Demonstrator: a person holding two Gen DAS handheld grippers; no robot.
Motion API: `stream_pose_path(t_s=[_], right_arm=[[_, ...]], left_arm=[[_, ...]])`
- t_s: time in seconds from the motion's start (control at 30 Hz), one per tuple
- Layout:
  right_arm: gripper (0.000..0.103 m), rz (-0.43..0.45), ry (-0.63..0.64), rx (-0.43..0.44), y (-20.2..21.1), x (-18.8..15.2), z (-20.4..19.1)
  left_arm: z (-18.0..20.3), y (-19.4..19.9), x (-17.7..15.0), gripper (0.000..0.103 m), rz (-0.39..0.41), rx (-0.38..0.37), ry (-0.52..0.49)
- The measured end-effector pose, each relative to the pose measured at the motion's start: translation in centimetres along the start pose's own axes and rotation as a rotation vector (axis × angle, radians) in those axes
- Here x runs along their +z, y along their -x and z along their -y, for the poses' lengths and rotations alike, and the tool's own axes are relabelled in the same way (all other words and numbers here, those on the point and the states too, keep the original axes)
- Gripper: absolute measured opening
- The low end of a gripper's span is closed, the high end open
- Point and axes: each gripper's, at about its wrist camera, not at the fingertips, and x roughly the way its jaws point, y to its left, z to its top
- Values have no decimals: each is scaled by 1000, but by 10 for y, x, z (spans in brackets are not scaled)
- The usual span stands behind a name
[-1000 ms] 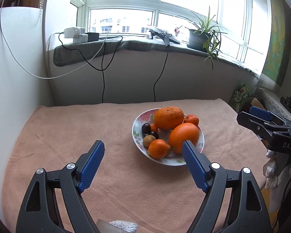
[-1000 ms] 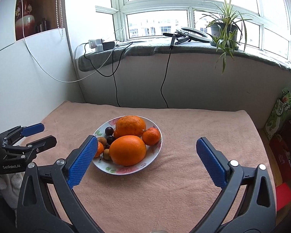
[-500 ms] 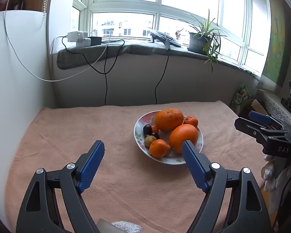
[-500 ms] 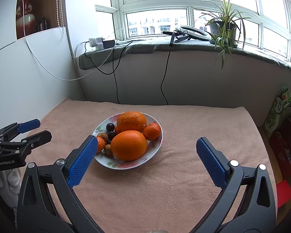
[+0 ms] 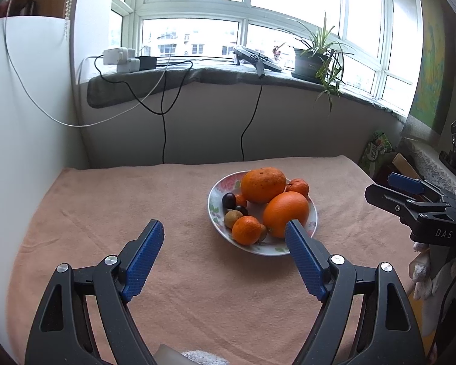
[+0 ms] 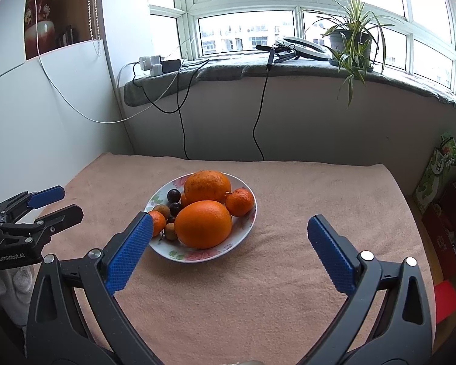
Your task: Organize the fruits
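Both of my claws hang over the bench (image 6: 258, 304), which is covered with a peach-coloured towel. My left claw (image 5: 222, 245) has its blue pads spread wide with nothing between them but towel. My right claw (image 6: 229, 237) is likewise spread wide and grips nothing.

From the left wrist view, the floral plate (image 5: 311, 222) sits at about 1 o'clock, just past my right-hand pad tip. From the right wrist view it lies at about 11 o'clock, its near-left rim hidden behind my left-hand pad.

Contents of the plate, all heaped together:
- a rough-skinned large orange (image 6: 207, 185) at the far side;
- a smooth large orange (image 6: 204, 224) at the near side, touching the rough one;
- a small tangerine (image 6: 240, 202) at 3 o'clock of the pile in the right wrist view, leaning on both large fruits;
- a second tangerine (image 5: 246, 230) at the near-left rim, partly hidden by my pad in the right wrist view;
- two dark plums (image 6: 174, 195) at the far-left of the plate;
- small brownish fruits (image 5: 232, 219) beside the plums; kind uncertain.

The other claw shows at the edge of each view, well apart from the plate.
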Motion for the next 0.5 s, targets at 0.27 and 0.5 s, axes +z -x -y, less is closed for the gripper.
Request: stream_pose_path(t_s=[0.27, 0.5], right_arm=[[103, -2, -1, 1, 0, 0, 0], [103, -10, 1, 0, -2, -1, 0]], left_arm=[[0, 0, 0, 82, 1, -2, 1], [0, -1, 1, 82, -1, -7, 2]])
